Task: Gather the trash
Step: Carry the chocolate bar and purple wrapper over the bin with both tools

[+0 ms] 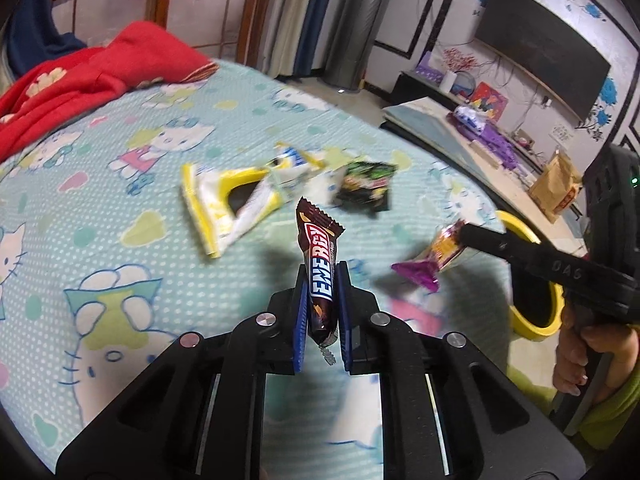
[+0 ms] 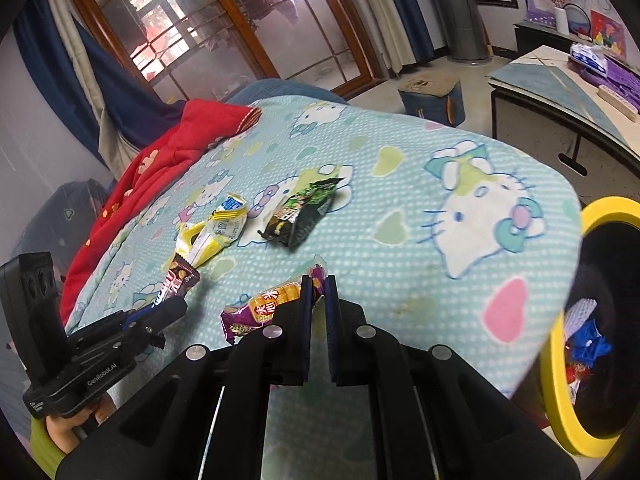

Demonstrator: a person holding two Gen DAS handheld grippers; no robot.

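- A bed (image 2: 400, 216) spread with a turquoise cartoon-cat blanket is shown, with a red quilt (image 1: 80, 80) bunched at its far end.
- A yellow-rimmed bin (image 2: 560, 360) is seen standing just beside the bed's near edge on the right, some rubbish already lying inside.
- Two wrappers are left on the blanket, side by side: a yellow-and-white wrapper (image 1: 236, 200) and a dark green packet (image 1: 366, 184).
- A brown energy-bar wrapper (image 1: 320, 272) is held upright, clear of the blanket, by the closed left claw (image 1: 322, 284).
- A purple-and-orange snack wrapper (image 2: 264, 308) is pinched near one end by the closed right claw (image 2: 318, 292); most of it hangs out to the side.
- The purple wrapper could slip free before the bin is reached, since so little of it appears to be caught, though blur makes the grip hard to judge.
- A release short of the rim would drop either piece to the floor.
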